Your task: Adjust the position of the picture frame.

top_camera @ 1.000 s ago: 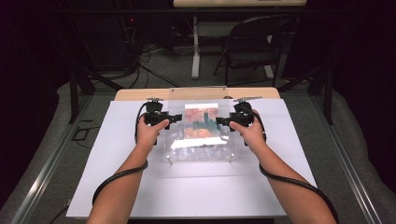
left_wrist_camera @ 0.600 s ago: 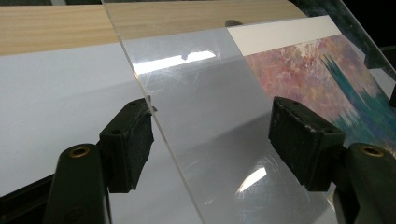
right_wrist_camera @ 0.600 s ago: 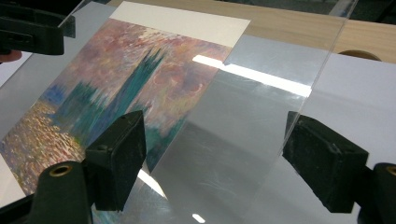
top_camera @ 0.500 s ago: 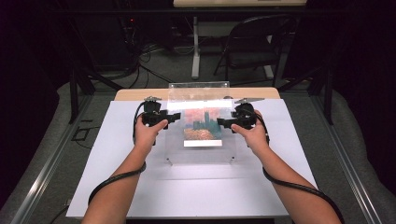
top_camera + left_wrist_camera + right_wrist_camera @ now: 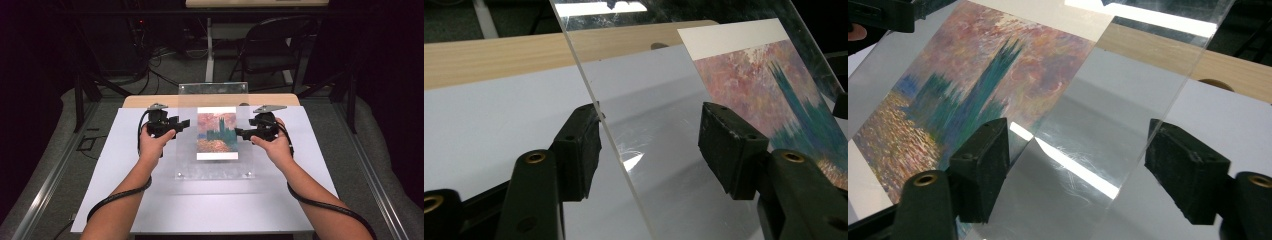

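Note:
A clear acrylic sheet (image 5: 215, 95) stands tilted, its far edge raised and its near edge down on the white mat, with small studs at the near corners. A painting print (image 5: 216, 131) of a teal tower under a pink sky shows through it; I cannot tell whether it lies on the sheet or beneath it. My left gripper (image 5: 184, 123) straddles the sheet's left edge, jaws wide apart, so it is open (image 5: 649, 145). My right gripper (image 5: 240, 133) straddles the right edge the same way, open (image 5: 1078, 170). The sheet (image 5: 649, 100) (image 5: 1118, 100) passes between both pairs of jaws.
A white mat (image 5: 125, 165) covers the table, with a strip of bare wood (image 5: 150, 101) along its far side. Beyond the table stand a folding chair (image 5: 270, 45) and loose cables (image 5: 155, 55) on the floor. Metal rails (image 5: 50, 170) run along both sides.
The acrylic sheet's far edge has risen from nearly flat to steeply tilted. Both hands have lifted and drawn slightly toward me with it, and the glare over the print is gone.

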`<state>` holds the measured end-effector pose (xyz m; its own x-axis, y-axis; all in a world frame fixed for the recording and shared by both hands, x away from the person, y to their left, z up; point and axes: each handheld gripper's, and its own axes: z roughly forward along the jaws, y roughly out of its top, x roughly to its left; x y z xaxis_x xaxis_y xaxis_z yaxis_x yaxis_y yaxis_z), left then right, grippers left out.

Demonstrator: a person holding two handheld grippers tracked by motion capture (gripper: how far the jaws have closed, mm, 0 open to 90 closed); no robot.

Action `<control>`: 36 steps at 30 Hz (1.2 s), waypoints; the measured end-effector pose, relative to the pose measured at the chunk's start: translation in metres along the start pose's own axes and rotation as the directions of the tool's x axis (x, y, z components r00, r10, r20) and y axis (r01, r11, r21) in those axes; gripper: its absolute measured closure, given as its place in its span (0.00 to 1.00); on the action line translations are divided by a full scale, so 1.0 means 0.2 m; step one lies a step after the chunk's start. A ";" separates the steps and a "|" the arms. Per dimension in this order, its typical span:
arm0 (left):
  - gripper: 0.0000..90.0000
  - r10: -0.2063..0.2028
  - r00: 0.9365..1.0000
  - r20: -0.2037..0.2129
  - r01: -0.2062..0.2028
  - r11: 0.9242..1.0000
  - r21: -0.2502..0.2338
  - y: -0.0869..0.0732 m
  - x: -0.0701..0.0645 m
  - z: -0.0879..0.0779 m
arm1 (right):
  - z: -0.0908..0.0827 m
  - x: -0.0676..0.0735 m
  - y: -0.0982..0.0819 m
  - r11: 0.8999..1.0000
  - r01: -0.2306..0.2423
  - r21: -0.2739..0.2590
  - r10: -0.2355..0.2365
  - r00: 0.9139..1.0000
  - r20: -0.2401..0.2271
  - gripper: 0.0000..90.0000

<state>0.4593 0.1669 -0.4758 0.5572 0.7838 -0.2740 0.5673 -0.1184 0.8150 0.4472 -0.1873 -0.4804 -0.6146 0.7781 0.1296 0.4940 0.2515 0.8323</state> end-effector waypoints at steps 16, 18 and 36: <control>0.58 0.072 0.997 0.014 -0.071 0.995 -0.071 -0.02 -0.09 -0.17 | -0.17 0.10 0.00 0.992 0.122 -0.039 -0.121 0.992 0.027 0.37; 0.59 0.082 0.997 0.013 -0.081 0.993 -0.081 -0.03 -0.10 -0.19 | -0.19 0.11 -0.01 0.989 0.140 -0.041 -0.139 0.990 0.033 0.38; 0.71 0.150 0.988 0.039 -0.144 0.981 -0.128 -0.08 -0.19 -0.38 | -0.37 0.21 -0.05 0.977 0.191 -0.093 -0.187 0.981 0.051 0.56</control>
<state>0.3831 0.1853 -0.4390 0.6596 0.7325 -0.1684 0.3985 -0.1507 0.9047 0.3711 -0.2005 -0.4435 -0.6640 0.7456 -0.0562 0.3082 0.3414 0.8880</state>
